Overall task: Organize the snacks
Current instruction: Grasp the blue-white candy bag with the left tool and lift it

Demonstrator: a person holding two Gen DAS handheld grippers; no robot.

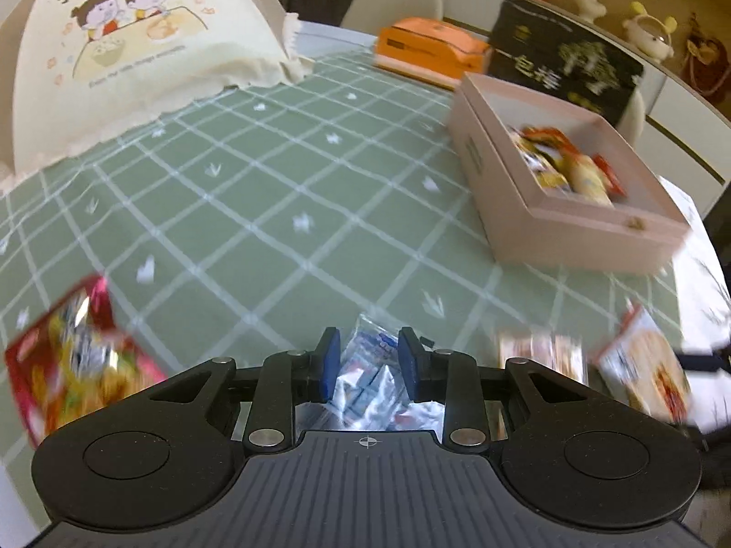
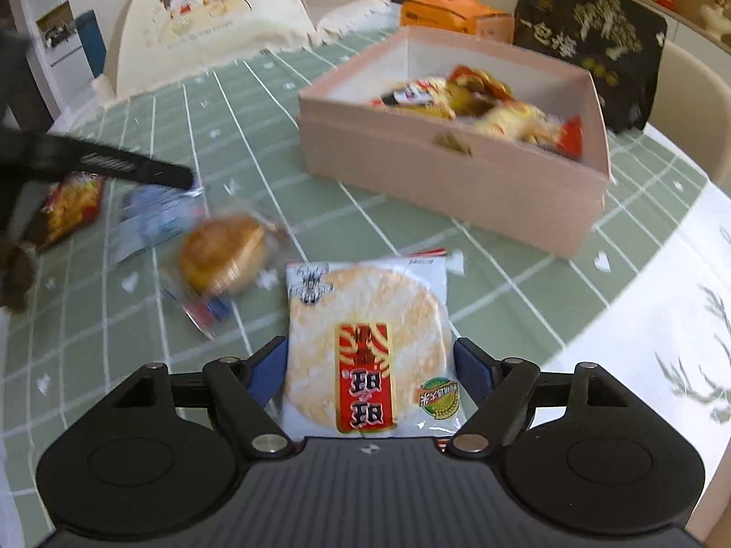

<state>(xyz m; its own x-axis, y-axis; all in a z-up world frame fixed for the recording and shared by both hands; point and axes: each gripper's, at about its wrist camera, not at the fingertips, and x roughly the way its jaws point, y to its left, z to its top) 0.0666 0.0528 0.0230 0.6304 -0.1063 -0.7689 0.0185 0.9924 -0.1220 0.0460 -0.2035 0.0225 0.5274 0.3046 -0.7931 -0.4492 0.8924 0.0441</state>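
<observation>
My left gripper [image 1: 369, 356] is shut on a clear blue-and-white snack packet [image 1: 365, 379], held above the green checked tablecloth. The pink box [image 1: 562, 221] with several snacks inside lies ahead to the right. My right gripper [image 2: 370, 365] is closed on a rice cracker packet [image 2: 365, 347] with a red label, its blue pads touching both sides. The pink box [image 2: 438, 169] stands ahead of it. A round bun in clear wrap [image 2: 224, 251] lies just left. The left gripper's finger [image 2: 137, 166] and its bluish packet [image 2: 150, 219] show at far left.
A red snack bag [image 1: 77, 356] lies at left, with two more packets [image 1: 543, 356] at right. A cream food cover [image 1: 137, 45], an orange box [image 1: 429, 50] and a black bag [image 1: 571, 64] stand at the far side. A red-orange packet [image 2: 68, 205] lies at left.
</observation>
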